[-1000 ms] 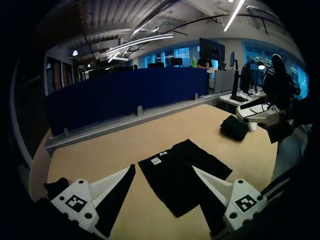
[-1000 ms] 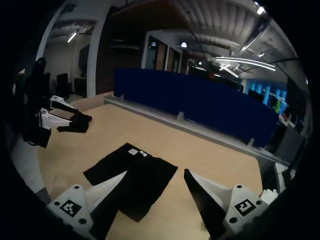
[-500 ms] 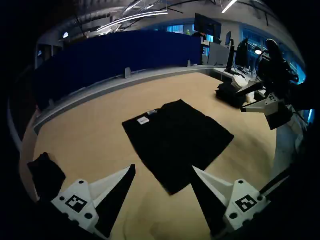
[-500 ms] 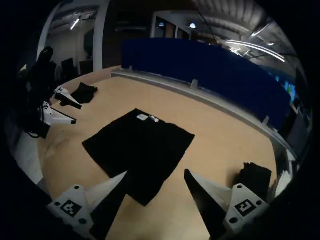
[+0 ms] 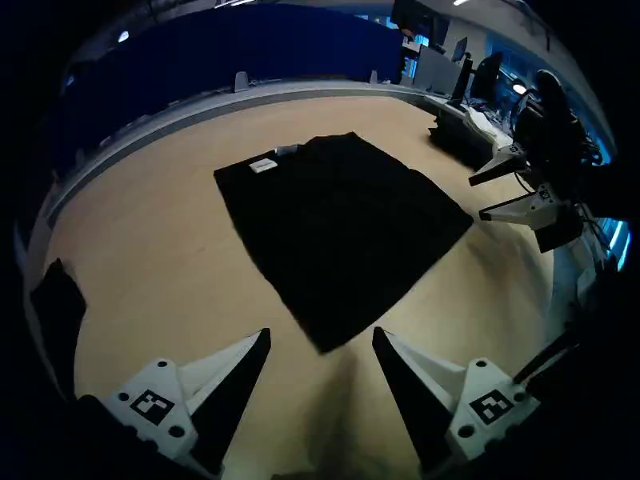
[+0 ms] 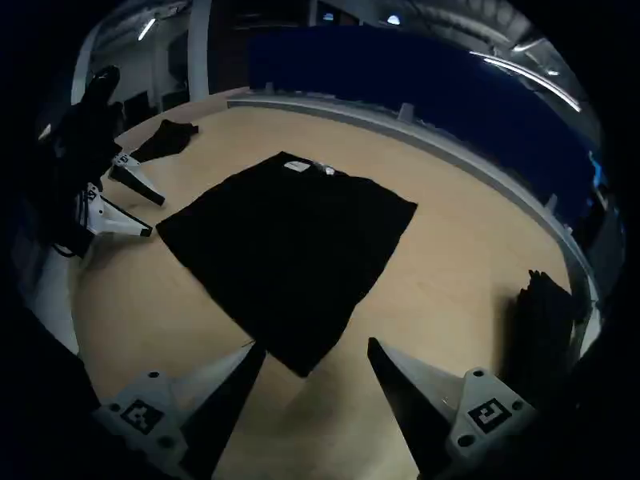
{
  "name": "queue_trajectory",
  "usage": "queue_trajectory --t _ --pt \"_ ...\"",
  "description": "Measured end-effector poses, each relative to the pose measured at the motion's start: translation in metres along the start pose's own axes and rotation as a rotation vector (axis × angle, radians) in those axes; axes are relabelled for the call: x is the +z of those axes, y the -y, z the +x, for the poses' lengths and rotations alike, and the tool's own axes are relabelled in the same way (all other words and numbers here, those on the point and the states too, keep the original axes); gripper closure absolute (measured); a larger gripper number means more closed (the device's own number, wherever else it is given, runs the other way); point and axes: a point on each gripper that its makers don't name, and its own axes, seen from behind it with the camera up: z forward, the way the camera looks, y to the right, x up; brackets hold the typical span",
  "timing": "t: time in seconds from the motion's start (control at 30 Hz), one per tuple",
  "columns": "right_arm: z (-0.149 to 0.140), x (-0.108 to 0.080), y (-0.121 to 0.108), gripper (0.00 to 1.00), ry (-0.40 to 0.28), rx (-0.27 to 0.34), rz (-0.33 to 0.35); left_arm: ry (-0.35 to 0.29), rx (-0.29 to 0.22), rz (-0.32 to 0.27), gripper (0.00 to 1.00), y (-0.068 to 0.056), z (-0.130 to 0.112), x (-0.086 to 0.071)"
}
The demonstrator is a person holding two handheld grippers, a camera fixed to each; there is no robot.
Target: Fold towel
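Centrally, the left gripper (image 5: 320, 331) hangs with its jaws spread wide and empty. One corner of the black towel (image 5: 344, 216) lies just ahead of it, between its fingertips. The right gripper (image 6: 314, 344), likewise spread and empty, faces a neighbouring corner in the same way. Beyond each pair of tips the towel lies flat on the wooden table (image 5: 152, 240), with a white label (image 5: 262, 166) near its far edge. Well off to the left gripper's left lies a dark cloth heap (image 5: 56, 312), and a blue partition (image 5: 240, 40) bounds the table's far side. The towel is judged light, limp and thin. It should drape and crease rather than hold its shape, so each corner wants a pinch low against the table, with both corners lifted together. Compared with a second ago, both cameras have tipped down and closed in. The towel looms larger, its lie is unchanged, and the corners have come between the tips.
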Motion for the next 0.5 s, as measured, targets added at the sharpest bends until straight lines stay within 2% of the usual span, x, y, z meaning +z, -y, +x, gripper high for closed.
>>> queue_trajectory --t 0.2,0.27,0.37,0.5 --pt "-0.011 0.006 0.001 0.10 0.021 -0.009 0.009 0.018 0.036 0.002 0.07 -0.004 -0.005 0.008" --pt "-0.014 0.008 0.002 0.17 0.025 -0.011 0.013 0.022 0.046 0.004 0.10 -0.006 -0.006 0.010" --pt "-0.018 0.011 0.005 0.20 0.032 -0.010 0.022 0.027 0.049 -0.001 0.13 -0.009 -0.008 0.014" --pt "-0.023 0.014 0.009 0.34 0.040 0.000 0.032 0.026 0.047 0.001 0.20 -0.010 -0.007 0.017"
